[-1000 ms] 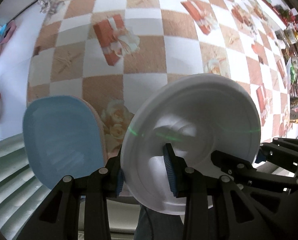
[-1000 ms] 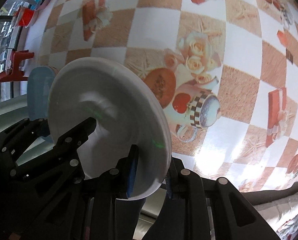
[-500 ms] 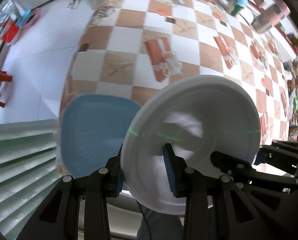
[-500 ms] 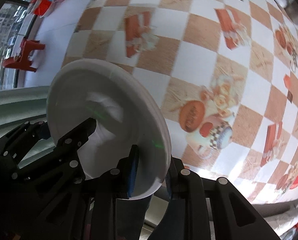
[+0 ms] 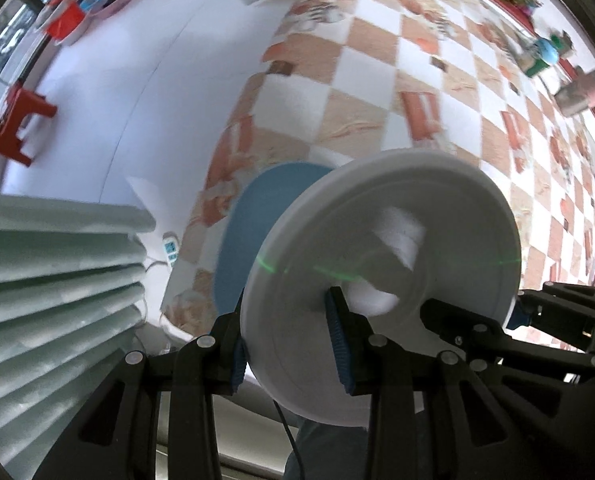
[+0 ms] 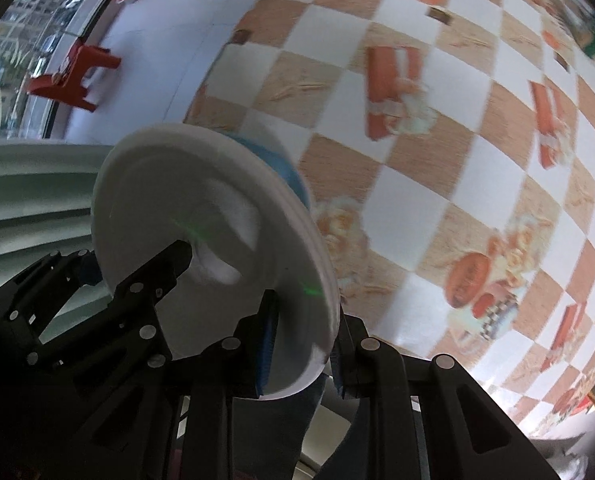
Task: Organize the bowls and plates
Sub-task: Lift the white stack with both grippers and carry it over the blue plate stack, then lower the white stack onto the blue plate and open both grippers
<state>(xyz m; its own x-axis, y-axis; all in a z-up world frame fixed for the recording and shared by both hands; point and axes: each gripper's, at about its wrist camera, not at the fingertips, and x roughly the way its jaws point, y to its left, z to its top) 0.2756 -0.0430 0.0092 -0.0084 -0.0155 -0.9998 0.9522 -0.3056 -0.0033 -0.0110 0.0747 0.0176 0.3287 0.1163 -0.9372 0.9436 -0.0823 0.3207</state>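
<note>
Left wrist view: left tool (image 5: pixel 289 354) clamped on the rim of the white plate (image 5: pixel 381 280), held upright and clear of the checkered surface (image 5: pixel 377 80), blue plate (image 5: pixel 253 232) just behind; probably tilted for slotting into the pale green rack (image 5: pixel 57 280).

Right wrist view: right tool (image 6: pixel 301 354) clamped on the opposite rim (image 6: pixel 217 240), likely sharing the load.
</note>
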